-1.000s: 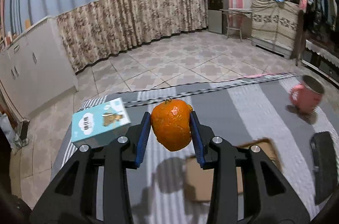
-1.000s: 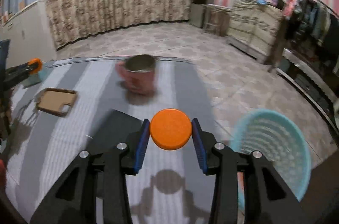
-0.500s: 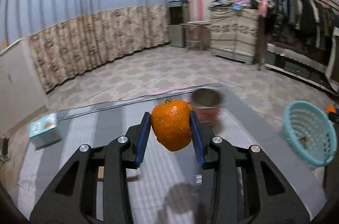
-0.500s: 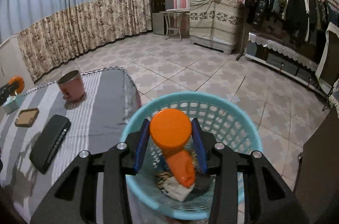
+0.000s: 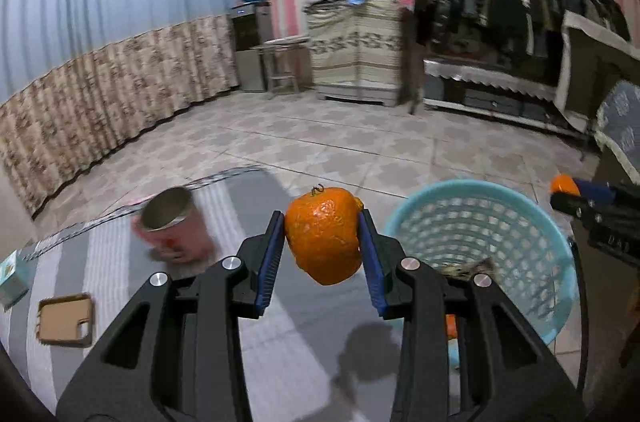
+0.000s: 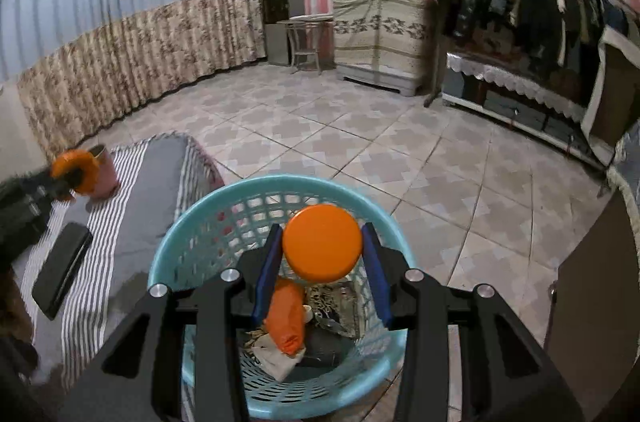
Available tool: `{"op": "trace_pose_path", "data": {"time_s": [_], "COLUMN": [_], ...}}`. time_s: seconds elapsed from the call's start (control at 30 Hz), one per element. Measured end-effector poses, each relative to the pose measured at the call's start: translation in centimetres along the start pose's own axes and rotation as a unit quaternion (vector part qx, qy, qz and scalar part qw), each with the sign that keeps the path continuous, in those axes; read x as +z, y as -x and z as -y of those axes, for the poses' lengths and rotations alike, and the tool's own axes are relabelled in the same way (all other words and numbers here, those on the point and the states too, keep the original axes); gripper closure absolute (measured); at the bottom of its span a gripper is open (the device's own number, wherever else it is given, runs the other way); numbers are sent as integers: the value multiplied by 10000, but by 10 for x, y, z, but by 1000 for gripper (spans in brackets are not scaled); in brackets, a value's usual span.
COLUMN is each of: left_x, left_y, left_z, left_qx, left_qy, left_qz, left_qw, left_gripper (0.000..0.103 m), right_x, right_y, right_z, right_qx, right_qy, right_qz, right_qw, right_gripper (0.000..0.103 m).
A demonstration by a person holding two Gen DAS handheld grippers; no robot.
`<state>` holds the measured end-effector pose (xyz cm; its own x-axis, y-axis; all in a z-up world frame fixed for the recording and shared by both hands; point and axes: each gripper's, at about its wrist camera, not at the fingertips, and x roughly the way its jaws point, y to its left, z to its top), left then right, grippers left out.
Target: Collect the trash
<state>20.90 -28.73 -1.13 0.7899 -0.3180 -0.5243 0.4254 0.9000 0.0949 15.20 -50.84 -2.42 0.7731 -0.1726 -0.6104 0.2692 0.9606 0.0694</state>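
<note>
My left gripper (image 5: 322, 236) is shut on a piece of orange peel (image 5: 323, 234) above the right end of the striped table, just left of the light blue trash basket (image 5: 516, 222). My right gripper (image 6: 322, 242) is shut on an orange bottle by its round cap (image 6: 322, 242); the bottle's body (image 6: 285, 318) hangs down inside the basket (image 6: 192, 250). Scraps of trash (image 6: 276, 358) lie at the basket's bottom. In the right wrist view the left gripper with the peel (image 6: 76, 170) shows at the far left. The right gripper with its orange cap (image 5: 564, 184) shows at the right edge of the left wrist view.
A pink mug (image 5: 172, 230) stands near the table's far edge, with a brown phone case (image 5: 66, 320) and a blue carton (image 5: 10, 276) further left. A black case (image 6: 62, 268) lies on the cloth. Tiled floor, a clothes rack and a dark cabinet (image 6: 592, 310) surround the basket.
My left gripper has carried the peel rightward along the table to the basket's side. My right gripper has brought the bottle from above the table to over the basket, its body now inside.
</note>
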Motion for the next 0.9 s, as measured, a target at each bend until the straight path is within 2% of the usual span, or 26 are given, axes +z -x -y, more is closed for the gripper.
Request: {"op": "trace_pose_path", "data": {"time_s": [0.13,0.2,0.37,0.43,0.5,0.63,0.77,0.87,0.9], "left_x": [0,1,2,6,10,15,12,10,7], "left_y": [-20,-31,-41,-39,-33,-20,-1,8,11], "left_z": [41,57,74,73,66,49,26,11,4], "left_qx": [-206,-336,-455,-355,-271,-8,214,266,277], "left_qy": [-230,-296,-437,-410,-329,-248,-222,-144,-101], "left_qz": [-132,-201,-315,-241,-108,79,228,191,152], "left_qw": [9994,9988,9975,9982,9990,9997,9993,9994,9994], "left_gripper": [67,66,55,36,24,9,6,6,5], "right_x": [-3,-5,-7,-8,-9,-9,-12,-12,-11], "right_y": [-3,-4,-8,-9,-10,-16,-28,-31,-30], "right_z": [24,28,33,34,36,32,17,9,8], "right_qx": [81,94,118,24,33,96,196,373,371], "right_qy": [-477,-511,-607,-545,-582,-601,-483,-411,-406], "right_qz": [-49,-46,-78,-85,-106,-183,-277,-109,-57], "right_qw": [9988,9986,9981,9985,9982,9980,9983,9984,9985], "right_gripper": [63,63,63,63,63,63,63,62,52]}}
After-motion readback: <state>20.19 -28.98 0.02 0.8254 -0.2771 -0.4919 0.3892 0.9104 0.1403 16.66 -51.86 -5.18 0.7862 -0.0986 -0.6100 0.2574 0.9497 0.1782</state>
